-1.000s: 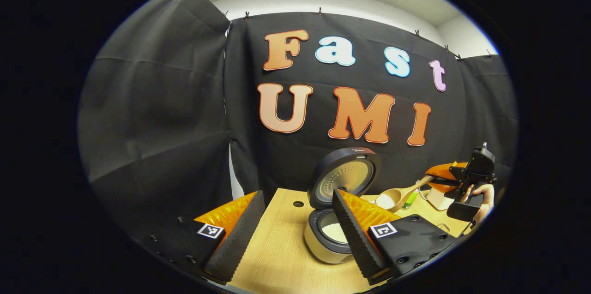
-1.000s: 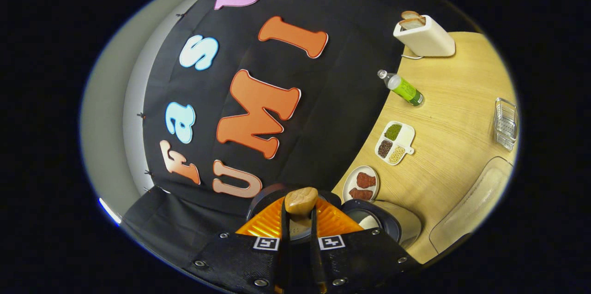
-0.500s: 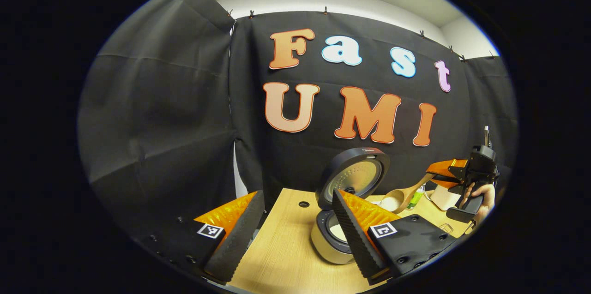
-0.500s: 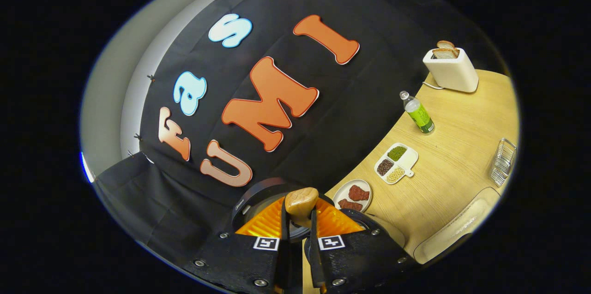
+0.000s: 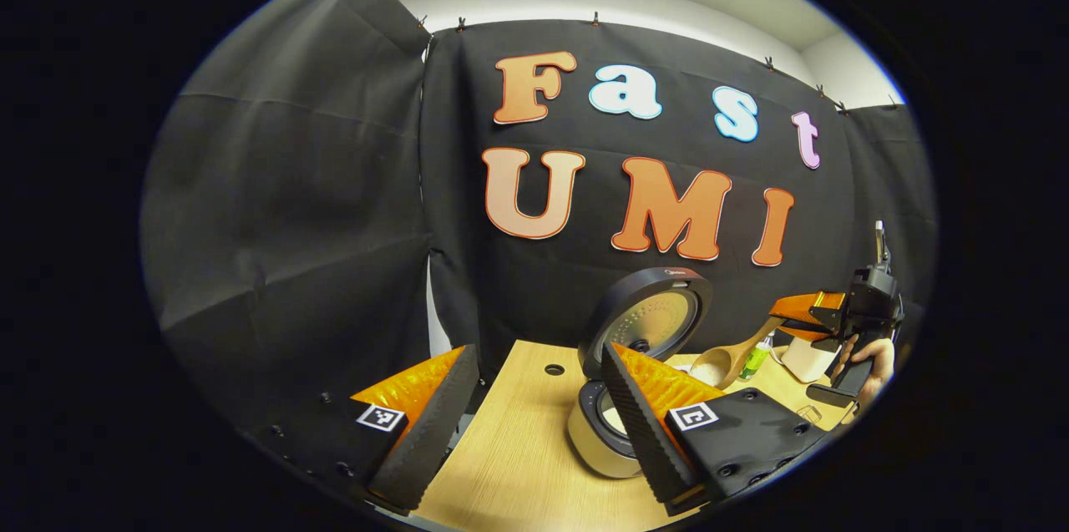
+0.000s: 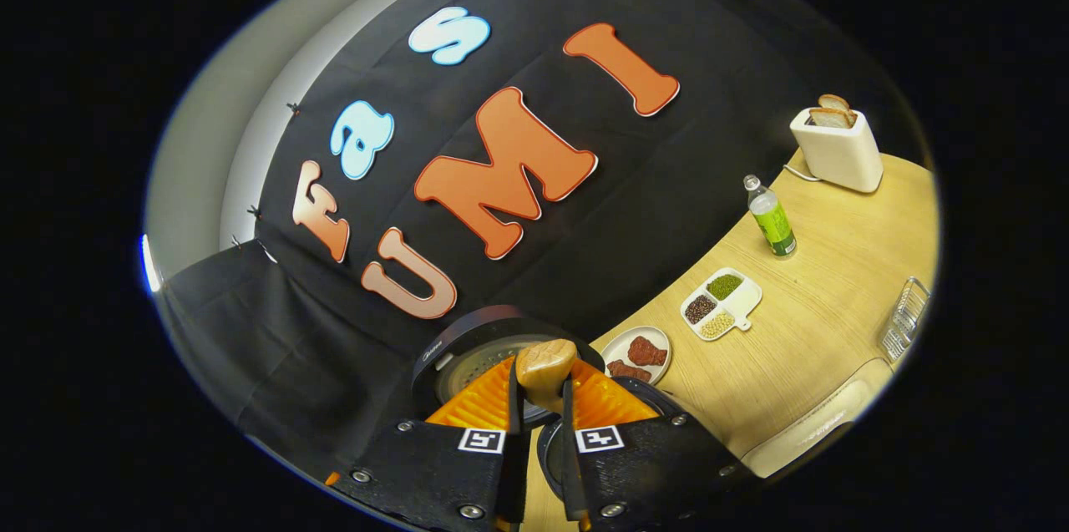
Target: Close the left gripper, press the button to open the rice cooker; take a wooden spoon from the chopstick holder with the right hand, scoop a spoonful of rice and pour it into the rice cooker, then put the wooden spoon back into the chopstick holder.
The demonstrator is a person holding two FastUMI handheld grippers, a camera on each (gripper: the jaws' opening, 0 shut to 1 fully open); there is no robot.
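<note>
On the pale wood-grain table (image 5: 509, 465) stands the rice cooker (image 5: 595, 448), a round, smooth-walled pot with its dark domed lid (image 5: 651, 321) swung upright, the lid's perforated metal inner plate facing forward. White rice shows inside the cooker's bowl. The left gripper (image 5: 534, 419) hangs just in front of the cooker with its two ribbed, wedge-shaped fingers spread wide apart, holding nothing; one finger crosses in front of the cooker's right side.

To the right of the cooker, the right gripper (image 5: 797, 323), gripped by a hand (image 5: 873, 357), is clamped on the handle of the wooden spoon (image 5: 731, 358). The spoon slants down toward the cooker, its rounded bowl heaped with white rice, beside the raised lid and above the table rather than over the pot's mouth. In the right gripper view, the right gripper's own fingers (image 6: 511, 398) press together on the spoon's smooth, knob-like wooden end (image 6: 544, 365), with the cooker's lid right behind.

Farther right of the cooker lie a small round plate (image 6: 636, 348) with reddish-brown pieces, a white divided dish (image 6: 722, 304) of green, dark and pale grains, a green-labelled clear bottle (image 6: 770, 219), a boxy white toaster (image 6: 839, 149) with two slices in it, and a wire basket (image 6: 904, 319).
</note>
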